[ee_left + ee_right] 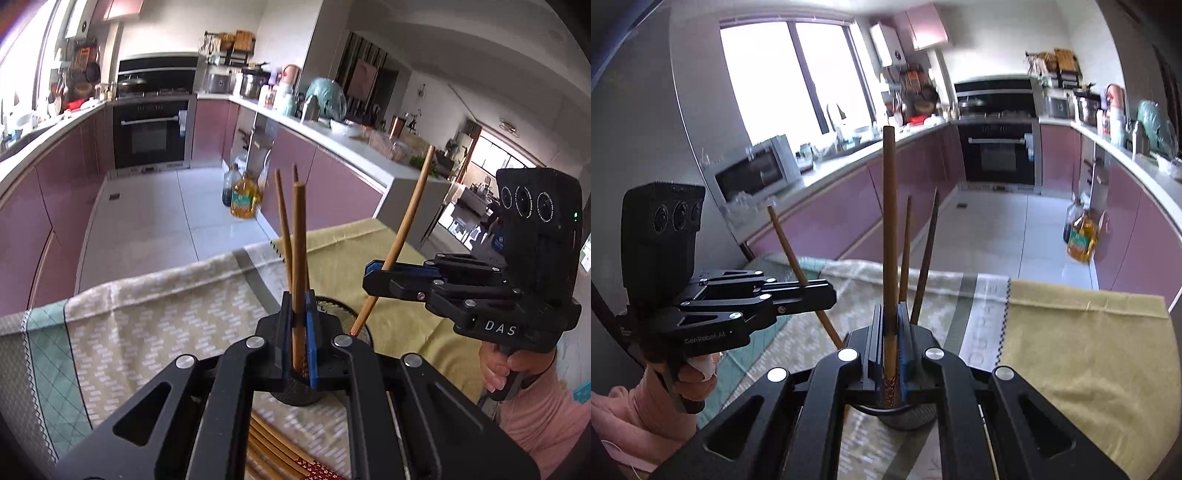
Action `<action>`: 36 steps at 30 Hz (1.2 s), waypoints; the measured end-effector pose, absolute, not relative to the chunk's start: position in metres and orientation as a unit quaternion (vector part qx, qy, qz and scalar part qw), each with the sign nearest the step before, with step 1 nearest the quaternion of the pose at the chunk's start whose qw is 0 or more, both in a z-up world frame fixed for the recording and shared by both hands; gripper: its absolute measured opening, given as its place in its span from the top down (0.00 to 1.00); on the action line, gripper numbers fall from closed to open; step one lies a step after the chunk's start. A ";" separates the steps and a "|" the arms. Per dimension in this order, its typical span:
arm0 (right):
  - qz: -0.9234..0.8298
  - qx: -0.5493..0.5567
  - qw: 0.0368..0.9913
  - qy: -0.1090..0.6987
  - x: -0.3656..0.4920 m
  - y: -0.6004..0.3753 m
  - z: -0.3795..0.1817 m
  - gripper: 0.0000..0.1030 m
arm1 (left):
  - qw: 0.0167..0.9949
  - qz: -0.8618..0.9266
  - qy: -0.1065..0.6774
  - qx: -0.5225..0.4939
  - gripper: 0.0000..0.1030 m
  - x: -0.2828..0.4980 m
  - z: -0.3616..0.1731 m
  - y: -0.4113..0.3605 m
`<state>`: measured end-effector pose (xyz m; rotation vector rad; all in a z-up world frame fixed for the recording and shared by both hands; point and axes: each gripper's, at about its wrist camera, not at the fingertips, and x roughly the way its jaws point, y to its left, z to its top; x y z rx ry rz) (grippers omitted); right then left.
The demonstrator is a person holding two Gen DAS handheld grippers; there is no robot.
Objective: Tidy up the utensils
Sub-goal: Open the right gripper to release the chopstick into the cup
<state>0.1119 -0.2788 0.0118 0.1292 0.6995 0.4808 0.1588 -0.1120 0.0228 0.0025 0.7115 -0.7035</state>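
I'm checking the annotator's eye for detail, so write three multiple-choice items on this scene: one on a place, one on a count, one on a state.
1. Where do the lower tips of the held chopsticks point?
A. into the black holder
B. into the oven
C. onto the floor

2. How many chopsticks does each gripper hold?
A. none
B. one
C. three

3. How is the left gripper?
A. wide open
B. shut on a chopstick
C. shut on a cloth

Key: 1 A, both tips hang over the holder. 2 B, the right gripper clamps a single chopstick. 3 B, the left gripper has its pads pressed on its chopstick.
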 end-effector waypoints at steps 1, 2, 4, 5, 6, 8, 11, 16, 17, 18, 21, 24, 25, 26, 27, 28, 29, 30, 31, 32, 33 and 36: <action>0.234 0.061 0.906 0.347 0.114 -0.277 0.008 0.94 | 0.877 -0.335 0.345 0.003 0.93 0.161 0.020 -0.114; 0.233 0.061 0.905 0.351 0.116 -0.277 0.005 0.94 | 0.876 -0.334 0.347 0.003 0.93 0.165 0.016 -0.114; 0.232 0.062 0.900 0.362 0.121 -0.276 -0.001 0.94 | 0.878 -0.327 0.349 0.007 0.93 0.169 0.012 -0.116; 0.233 0.065 0.898 0.367 0.123 -0.276 -0.004 0.94 | 0.878 -0.325 0.350 0.009 0.92 0.170 0.011 -0.116; 0.233 0.069 0.896 0.371 0.125 -0.276 -0.006 0.93 | 0.879 -0.322 0.350 0.010 0.92 0.172 0.011 -0.121; 0.232 0.073 0.895 0.374 0.127 -0.277 -0.010 0.93 | 0.882 -0.317 0.348 0.016 0.92 0.174 0.010 -0.122; 0.228 0.077 0.895 0.376 0.132 -0.277 -0.013 0.92 | 0.884 -0.309 0.349 0.020 0.92 0.176 0.007 -0.124; 0.218 0.080 0.897 0.377 0.137 -0.278 -0.015 0.92 | 0.889 -0.296 0.348 0.022 0.91 0.178 0.003 -0.126; 0.217 0.082 0.897 0.377 0.137 -0.279 -0.015 0.92 | 0.890 -0.294 0.347 0.022 0.91 0.178 0.003 -0.125; 0.215 0.084 0.897 0.378 0.138 -0.280 -0.016 0.91 | 0.892 -0.290 0.345 0.023 0.89 0.178 0.003 -0.125; 0.212 0.090 0.898 0.374 0.137 -0.282 -0.017 0.81 | 0.899 -0.279 0.337 0.029 0.81 0.171 0.004 -0.124; 0.211 0.095 0.900 0.370 0.132 -0.285 -0.016 0.79 | 0.904 -0.273 0.328 0.034 0.77 0.166 0.005 -0.122; 0.211 0.096 0.900 0.368 0.131 -0.285 -0.016 0.79 | 0.905 -0.272 0.325 0.035 0.76 0.164 0.005 -0.121; 0.210 0.096 0.902 0.365 0.128 -0.285 -0.015 0.78 | 0.908 -0.269 0.320 0.037 0.75 0.161 0.006 -0.121; 0.210 0.096 0.903 0.362 0.125 -0.285 -0.014 0.78 | 0.909 -0.266 0.317 0.039 0.72 0.159 0.007 -0.119; 0.210 0.096 0.905 0.358 0.123 -0.285 -0.012 0.77 | 0.911 -0.264 0.315 0.040 0.71 0.156 0.007 -0.118; 0.211 0.096 0.906 0.353 0.119 -0.285 -0.010 0.74 | 0.912 -0.262 0.312 0.042 0.70 0.153 0.007 -0.117; 0.213 0.097 0.908 0.347 0.115 -0.285 -0.007 0.72 | 0.915 -0.258 0.308 0.044 0.68 0.149 0.007 -0.115; 0.217 0.096 0.910 0.341 0.109 -0.285 -0.004 0.72 | 0.917 -0.254 0.303 0.046 0.65 0.144 0.008 -0.112; 0.222 0.096 0.910 0.336 0.105 -0.284 -0.001 0.71 | 0.920 -0.250 0.297 0.049 0.63 0.138 0.008 -0.110; 0.228 0.094 0.911 0.330 0.099 -0.283 0.001 0.69 | 0.922 -0.246 0.293 0.051 0.60 0.136 0.010 -0.108; 0.247 0.088 0.911 0.317 0.082 -0.278 0.007 0.61 | 0.929 -0.232 0.283 0.057 0.54 0.123 0.012 -0.101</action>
